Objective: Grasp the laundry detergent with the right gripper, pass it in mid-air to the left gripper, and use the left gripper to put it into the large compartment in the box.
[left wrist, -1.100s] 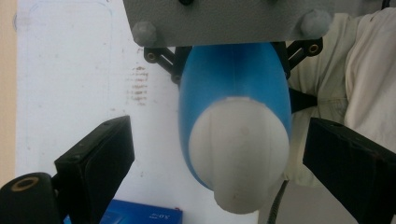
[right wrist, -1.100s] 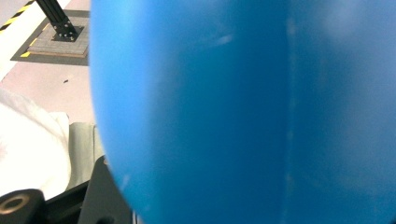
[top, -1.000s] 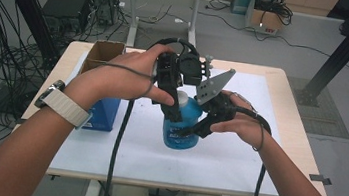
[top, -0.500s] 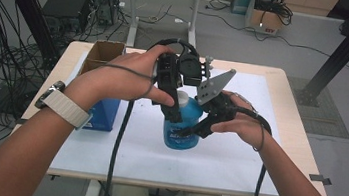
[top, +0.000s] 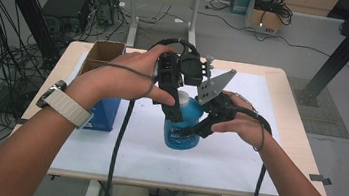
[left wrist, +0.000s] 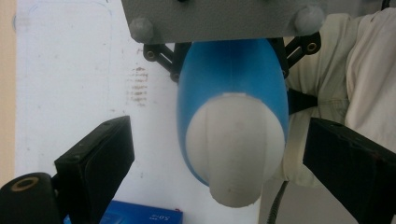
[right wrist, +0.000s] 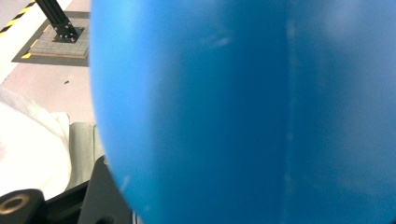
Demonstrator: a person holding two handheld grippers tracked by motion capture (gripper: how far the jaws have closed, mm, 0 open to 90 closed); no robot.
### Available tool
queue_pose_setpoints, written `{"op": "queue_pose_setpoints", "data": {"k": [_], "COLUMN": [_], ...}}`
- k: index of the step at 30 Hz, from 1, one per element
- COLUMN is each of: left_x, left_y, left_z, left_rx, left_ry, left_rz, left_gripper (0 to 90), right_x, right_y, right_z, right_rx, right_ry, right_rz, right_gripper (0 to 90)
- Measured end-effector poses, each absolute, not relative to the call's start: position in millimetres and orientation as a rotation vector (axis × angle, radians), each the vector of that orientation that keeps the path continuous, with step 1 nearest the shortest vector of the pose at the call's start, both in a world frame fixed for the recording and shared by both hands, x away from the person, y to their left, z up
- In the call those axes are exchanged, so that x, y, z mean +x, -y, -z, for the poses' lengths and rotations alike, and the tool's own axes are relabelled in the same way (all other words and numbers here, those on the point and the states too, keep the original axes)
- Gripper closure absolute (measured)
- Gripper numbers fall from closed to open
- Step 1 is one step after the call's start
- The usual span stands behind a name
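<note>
High view, both hand-held grippers at blue bottle (top: 183,124)

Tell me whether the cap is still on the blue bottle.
On. The white cap sits on the blue bottle, between the left gripper's open jaws, which stand clear of it.

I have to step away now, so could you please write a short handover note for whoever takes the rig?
Right gripper: shut on the blue bottle, holding its body upright above the white mat.
Left gripper: open, jaws either side of the white cap, not touching it.
Done: bottle gripped and steadied.
Left: probably close on the cap and open it; it looks still on.
</note>
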State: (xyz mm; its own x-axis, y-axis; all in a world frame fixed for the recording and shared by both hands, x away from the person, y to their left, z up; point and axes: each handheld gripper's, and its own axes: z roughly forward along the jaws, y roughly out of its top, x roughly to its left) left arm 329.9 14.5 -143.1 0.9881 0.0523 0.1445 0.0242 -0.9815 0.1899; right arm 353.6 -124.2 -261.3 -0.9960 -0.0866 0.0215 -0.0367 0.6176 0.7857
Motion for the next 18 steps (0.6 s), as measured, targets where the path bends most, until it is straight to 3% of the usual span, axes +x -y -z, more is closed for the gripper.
{"op": "queue_pose_setpoints", "data": {"k": [18], "left_x": [330.0], "left_y": [-16.7], "left_z": [143.0], "left_rx": [2.947], "left_ry": [-0.060], "left_rz": [-0.229], "left_gripper": [9.1], "right_x": [354.7], "right_y": [123.9], "right_z": [262.3], "right_rx": [0.105], "right_ry": [2.778], "right_rz": [1.340], "right_gripper": [43.2]}}
